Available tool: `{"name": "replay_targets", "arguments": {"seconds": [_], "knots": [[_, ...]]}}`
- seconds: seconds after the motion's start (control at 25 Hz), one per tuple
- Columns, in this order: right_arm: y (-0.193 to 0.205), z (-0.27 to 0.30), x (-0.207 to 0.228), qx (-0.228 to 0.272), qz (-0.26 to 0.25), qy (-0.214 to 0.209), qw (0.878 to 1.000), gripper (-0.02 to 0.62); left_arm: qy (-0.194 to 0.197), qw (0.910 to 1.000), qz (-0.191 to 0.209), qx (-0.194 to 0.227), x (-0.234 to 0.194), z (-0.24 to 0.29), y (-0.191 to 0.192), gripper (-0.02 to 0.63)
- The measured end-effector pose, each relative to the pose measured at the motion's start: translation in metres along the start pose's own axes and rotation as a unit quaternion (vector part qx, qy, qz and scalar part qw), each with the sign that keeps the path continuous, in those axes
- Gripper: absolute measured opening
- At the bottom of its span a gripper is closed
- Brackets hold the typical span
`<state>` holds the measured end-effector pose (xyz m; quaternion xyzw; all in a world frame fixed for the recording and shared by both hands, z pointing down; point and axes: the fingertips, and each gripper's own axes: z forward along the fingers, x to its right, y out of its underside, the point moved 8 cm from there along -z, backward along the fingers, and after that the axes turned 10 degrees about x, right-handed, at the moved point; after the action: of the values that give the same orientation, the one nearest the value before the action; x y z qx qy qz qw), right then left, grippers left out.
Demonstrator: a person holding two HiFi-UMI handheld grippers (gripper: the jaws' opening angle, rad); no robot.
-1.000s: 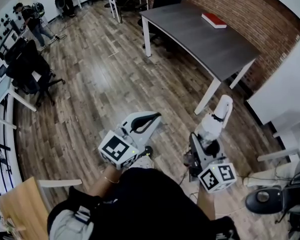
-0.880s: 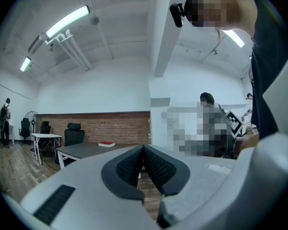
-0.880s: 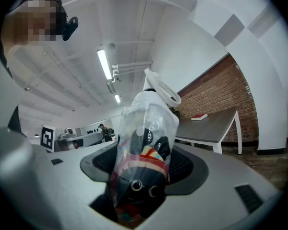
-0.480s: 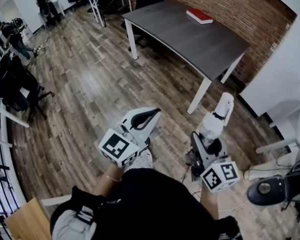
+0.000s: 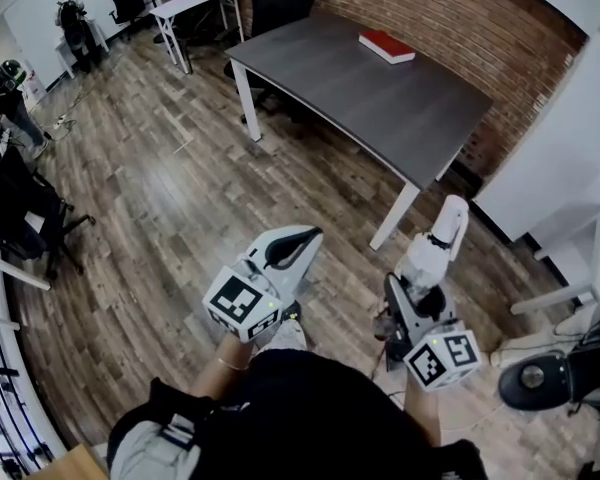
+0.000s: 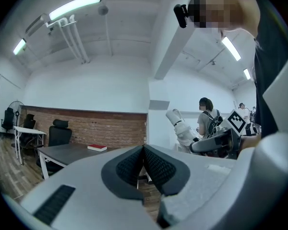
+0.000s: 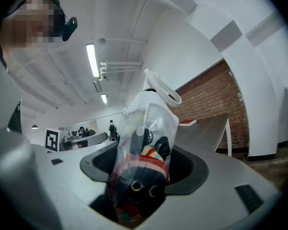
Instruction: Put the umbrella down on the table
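Observation:
A folded umbrella (image 7: 143, 147) in a clear and white sleeve, with coloured stripes and a black cartoon face, stands between the jaws of my right gripper (image 7: 144, 169), which is shut on it. In the head view the umbrella (image 5: 435, 238) juts forward from that right gripper (image 5: 418, 293), pointing towards the near corner of the dark grey table (image 5: 380, 88). My left gripper (image 5: 290, 253) is held level beside it, shut with nothing in it; its dark pads (image 6: 156, 164) meet in the left gripper view, where the table (image 6: 67, 152) lies ahead.
A red book (image 5: 386, 46) lies on the table's far side by the brick wall (image 5: 460, 18). White table legs (image 5: 395, 216) stand just ahead. Black office chairs (image 5: 15, 208) are at left, a stool base (image 5: 535, 376) at right. People stand at the far left (image 5: 72, 23).
Both grippers and the view have advanced across the wood floor towards the grey table, which now sits closer and more central. The umbrella stays gripped in the right gripper.

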<state>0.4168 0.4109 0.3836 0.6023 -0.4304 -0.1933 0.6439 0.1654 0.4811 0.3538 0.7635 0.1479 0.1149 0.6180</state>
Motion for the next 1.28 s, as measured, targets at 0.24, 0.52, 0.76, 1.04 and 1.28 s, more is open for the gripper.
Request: {"name": "replay_targets", "arguments": {"seconds": [0.24, 0.52, 0.76, 1.04, 1.28], "knots": [[0.001, 0.062, -0.004, 0.002, 0.003, 0.007, 1.0, 0.288, -0.001, 1.0, -0.009, 0.003, -0.064, 0.012, 0.005, 0.002], [-0.002, 0.128, -0.004, 0.002, -0.008, 0.018, 1.0, 0.288, 0.002, 0.9999, 0.009, 0.006, -0.131, 0.019, 0.009, 0.002], [0.001, 0.17, 0.0, 0.001, -0.007, 0.031, 1.0, 0.288, -0.011, 0.9995, -0.029, 0.009, -0.179, 0.02, 0.015, 0.002], [0.007, 0.215, 0.003, -0.003, -0.005, 0.039, 0.999, 0.288, -0.023, 0.9989, -0.041, 0.002, -0.231, 0.026, 0.023, 0.002], [0.012, 0.242, 0.007, 0.0, -0.002, 0.049, 0.999, 0.288, -0.013, 0.9991, -0.041, 0.004, -0.259, 0.038, 0.025, 0.002]]}}
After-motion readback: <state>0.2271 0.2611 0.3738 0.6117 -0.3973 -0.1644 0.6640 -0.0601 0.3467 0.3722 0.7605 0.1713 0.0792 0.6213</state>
